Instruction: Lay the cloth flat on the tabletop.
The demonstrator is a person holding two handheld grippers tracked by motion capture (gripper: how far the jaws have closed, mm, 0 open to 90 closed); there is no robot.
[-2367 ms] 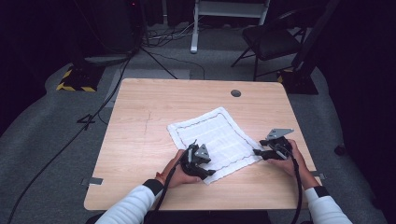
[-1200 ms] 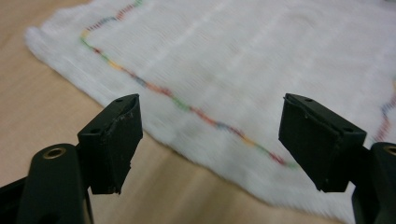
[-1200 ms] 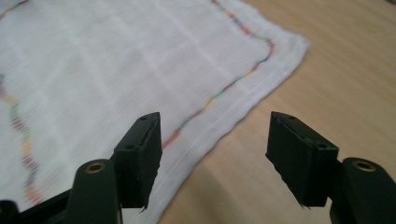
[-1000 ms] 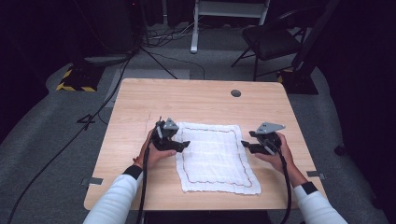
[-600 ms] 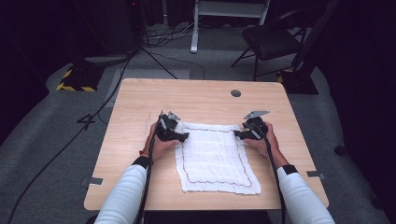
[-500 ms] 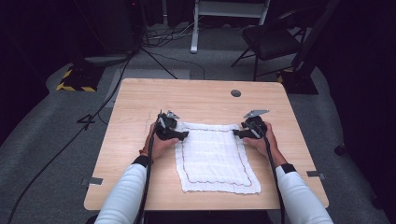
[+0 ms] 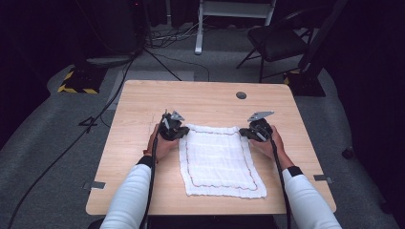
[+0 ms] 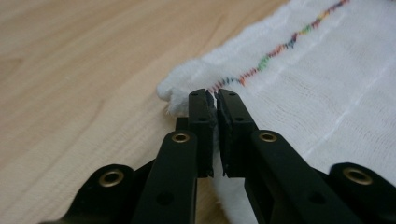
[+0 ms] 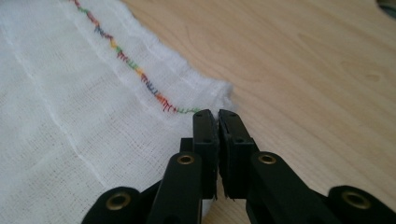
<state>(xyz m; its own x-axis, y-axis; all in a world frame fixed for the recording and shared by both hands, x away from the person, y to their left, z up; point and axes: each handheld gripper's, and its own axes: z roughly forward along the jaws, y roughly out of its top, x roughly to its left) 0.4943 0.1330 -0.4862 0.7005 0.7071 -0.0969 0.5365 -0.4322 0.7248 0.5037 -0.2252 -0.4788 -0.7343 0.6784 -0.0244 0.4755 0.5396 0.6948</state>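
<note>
Now the white cloth with rainbow stitching (image 7: 218, 160) lies straightened mid-frame on the wooden surface (image 7: 143, 102), both far corners pinched by the left gripper (image 8: 213, 100) and right gripper (image 9: 214, 120).

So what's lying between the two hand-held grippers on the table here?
In the high view, the far edge of the white cloth spans the stretch between the left hand-held gripper and the right hand-held gripper, each shut on a far corner; nothing else lies there.

Black tongs (image 9: 217, 113) pinched on white cloth (image 9: 70, 121) corner, over wooden table (image 9: 303, 60).
</note>
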